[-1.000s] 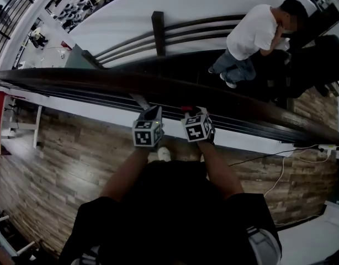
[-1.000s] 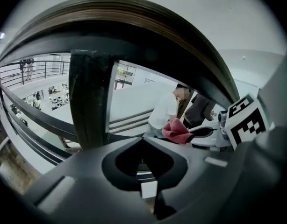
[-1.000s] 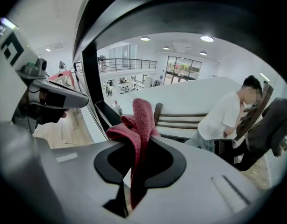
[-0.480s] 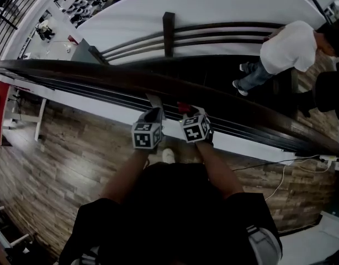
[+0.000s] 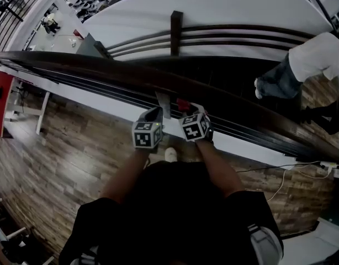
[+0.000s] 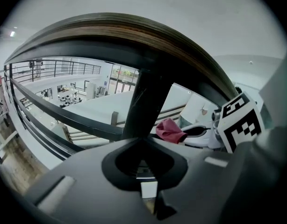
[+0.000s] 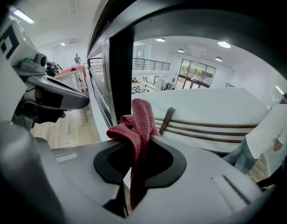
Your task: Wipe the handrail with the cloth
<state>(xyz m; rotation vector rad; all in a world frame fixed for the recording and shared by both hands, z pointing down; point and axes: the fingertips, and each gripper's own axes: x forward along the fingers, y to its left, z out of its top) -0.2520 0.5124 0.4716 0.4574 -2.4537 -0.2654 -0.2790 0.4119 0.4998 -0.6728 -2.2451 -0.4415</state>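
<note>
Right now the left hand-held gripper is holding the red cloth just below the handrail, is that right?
No. The red cloth is clamped in the right hand-held gripper, not the left, as the right gripper view shows. The left hand-held gripper has its jaws together on nothing. The cloth does sit just below the handrail.

Slides the left gripper point(image 5: 154, 112) and right gripper point(image 5: 190, 110) leftward along the handrail point(image 5: 103, 70), bringing the grey baluster point(image 5: 162, 104) from left of both to between them. Sees the bystander in white point(image 5: 316, 57) drift to the right edge.
</note>
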